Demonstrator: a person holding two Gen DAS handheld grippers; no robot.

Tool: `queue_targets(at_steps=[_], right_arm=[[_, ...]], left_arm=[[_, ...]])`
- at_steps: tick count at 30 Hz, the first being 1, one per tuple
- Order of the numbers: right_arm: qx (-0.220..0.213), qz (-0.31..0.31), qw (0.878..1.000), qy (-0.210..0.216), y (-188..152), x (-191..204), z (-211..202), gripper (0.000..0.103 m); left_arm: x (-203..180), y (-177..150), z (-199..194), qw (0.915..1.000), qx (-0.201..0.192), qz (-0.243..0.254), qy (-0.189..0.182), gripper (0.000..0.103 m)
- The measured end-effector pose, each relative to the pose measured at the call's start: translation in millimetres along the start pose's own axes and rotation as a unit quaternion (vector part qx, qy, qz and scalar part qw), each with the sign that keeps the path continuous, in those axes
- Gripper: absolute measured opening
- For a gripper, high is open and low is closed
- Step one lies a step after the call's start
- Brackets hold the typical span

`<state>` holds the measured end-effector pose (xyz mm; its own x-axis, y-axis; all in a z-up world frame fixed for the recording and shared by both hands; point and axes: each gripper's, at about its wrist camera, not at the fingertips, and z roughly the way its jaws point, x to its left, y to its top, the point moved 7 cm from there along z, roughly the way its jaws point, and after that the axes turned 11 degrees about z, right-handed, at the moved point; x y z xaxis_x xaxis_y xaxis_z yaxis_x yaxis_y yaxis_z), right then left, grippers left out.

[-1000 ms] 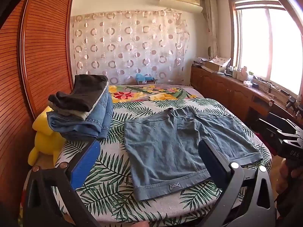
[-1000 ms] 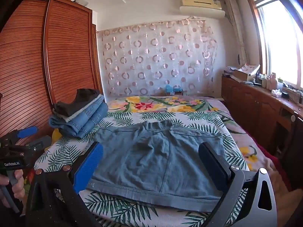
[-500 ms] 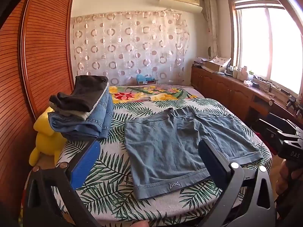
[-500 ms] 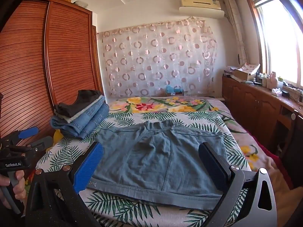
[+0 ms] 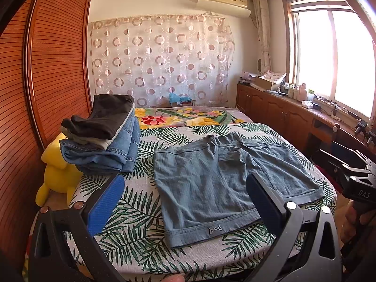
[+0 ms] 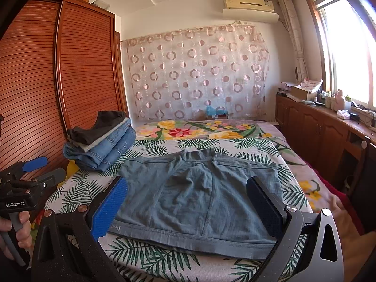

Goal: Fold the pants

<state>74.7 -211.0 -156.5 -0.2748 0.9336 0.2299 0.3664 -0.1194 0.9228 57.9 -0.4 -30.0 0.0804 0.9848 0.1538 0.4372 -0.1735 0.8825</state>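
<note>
while both sets of jaws stood wide apart and empty, the left gripper [image 5: 185, 202] and right gripper [image 6: 188, 202] hung over the bed [image 5: 131, 235]; blue shorts [image 5: 221, 183] lay flat, seemingly unfolded, a clothes stack [image 5: 103, 138] at their ten o'clock.

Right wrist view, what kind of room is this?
Most likely a home bedroom: a bed with leaf-print bedding, a slatted wooden wardrobe beside it, and an air conditioner above a curtain.
</note>
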Motion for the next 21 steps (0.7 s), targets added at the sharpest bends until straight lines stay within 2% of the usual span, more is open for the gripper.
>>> queue_targets(at_steps=[21], right_arm=[[0.001, 0.001, 1.000, 0.001, -1.7, 3.5, -1.6, 0.101]], left_arm=[[-1.0, -0.4, -0.4, 1.0000, -0.001, 0.001, 0.001, 0.103]])
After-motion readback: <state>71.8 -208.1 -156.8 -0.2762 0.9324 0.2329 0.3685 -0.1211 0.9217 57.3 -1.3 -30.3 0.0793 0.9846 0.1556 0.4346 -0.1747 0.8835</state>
